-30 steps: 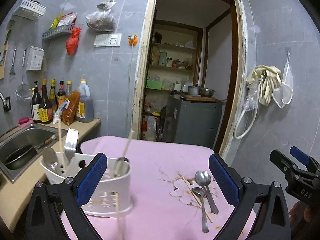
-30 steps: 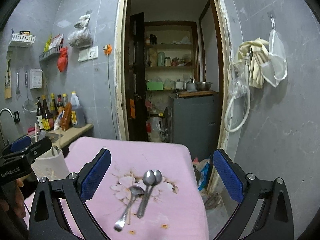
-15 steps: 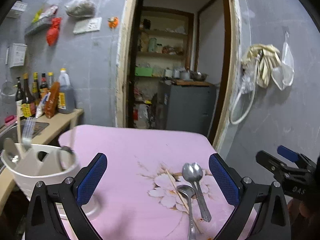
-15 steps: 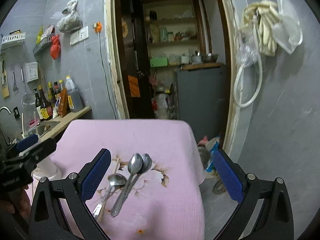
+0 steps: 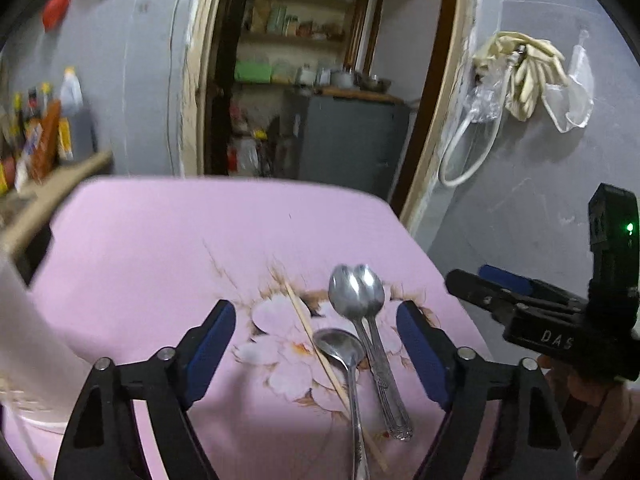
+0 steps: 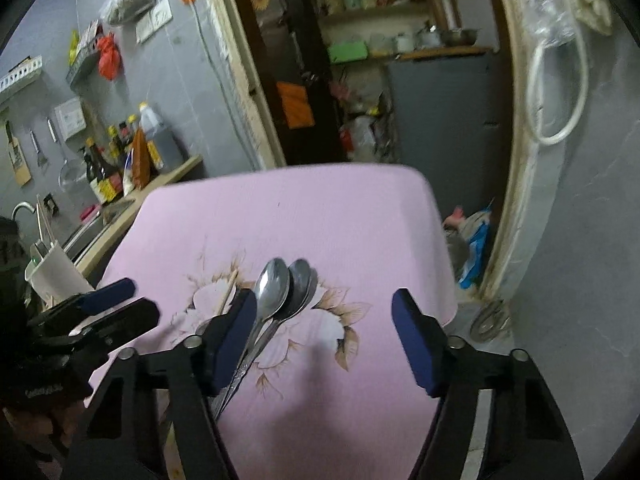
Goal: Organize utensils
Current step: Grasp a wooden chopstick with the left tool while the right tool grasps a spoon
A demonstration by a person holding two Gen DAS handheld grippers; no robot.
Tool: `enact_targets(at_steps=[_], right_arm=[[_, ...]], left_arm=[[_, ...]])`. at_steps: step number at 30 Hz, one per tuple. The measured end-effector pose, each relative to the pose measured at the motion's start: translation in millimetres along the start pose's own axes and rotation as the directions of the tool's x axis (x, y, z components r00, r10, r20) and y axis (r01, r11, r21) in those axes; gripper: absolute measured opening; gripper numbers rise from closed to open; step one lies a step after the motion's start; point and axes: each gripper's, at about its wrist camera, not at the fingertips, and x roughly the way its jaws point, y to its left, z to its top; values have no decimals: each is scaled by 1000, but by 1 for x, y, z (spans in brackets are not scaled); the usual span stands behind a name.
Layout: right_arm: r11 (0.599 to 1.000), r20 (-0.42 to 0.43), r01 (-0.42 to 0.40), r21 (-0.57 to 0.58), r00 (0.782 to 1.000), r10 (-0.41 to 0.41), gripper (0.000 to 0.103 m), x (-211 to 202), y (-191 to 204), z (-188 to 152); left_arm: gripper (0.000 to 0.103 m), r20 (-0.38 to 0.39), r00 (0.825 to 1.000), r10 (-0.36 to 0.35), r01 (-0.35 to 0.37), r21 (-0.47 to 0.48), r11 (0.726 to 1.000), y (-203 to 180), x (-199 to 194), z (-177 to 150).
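Observation:
Two large metal spoons lie side by side on the pink flowered tablecloth, with a smaller spoon and a wooden chopstick just left of them. My left gripper is open and empty, its jaws standing either side of the spoons, above them. My right gripper is open and empty; its left finger covers the spoon handles. The white utensil holder stands at the table's left edge, with utensils in it.
A sink and counter with sauce bottles lie to the left. An open doorway leads to a grey cabinet and shelves behind the table. Gloves and a hose hang on the right wall. The table's right edge drops to the floor.
Both grippers have moved forward and down towards the spoons. The left view has swung right, so the utensil holder has slid to its left edge.

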Motion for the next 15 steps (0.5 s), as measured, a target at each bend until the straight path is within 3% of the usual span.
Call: enact_targets(at_steps=[3, 7, 15], right_arm=[[1000, -49, -31, 1, 998, 31, 51, 20, 1, 0], [998, -109, -60, 3, 992, 60, 38, 46, 1, 0], [994, -176, -113, 5, 978, 112, 29, 75, -2, 4]], left_arm=[[68, -38, 999, -36, 33, -68, 997, 10, 17, 3], [56, -87, 996, -32, 22, -117, 993, 18, 40, 7], [36, -222, 974, -40, -6, -204, 979, 33, 80, 2]])
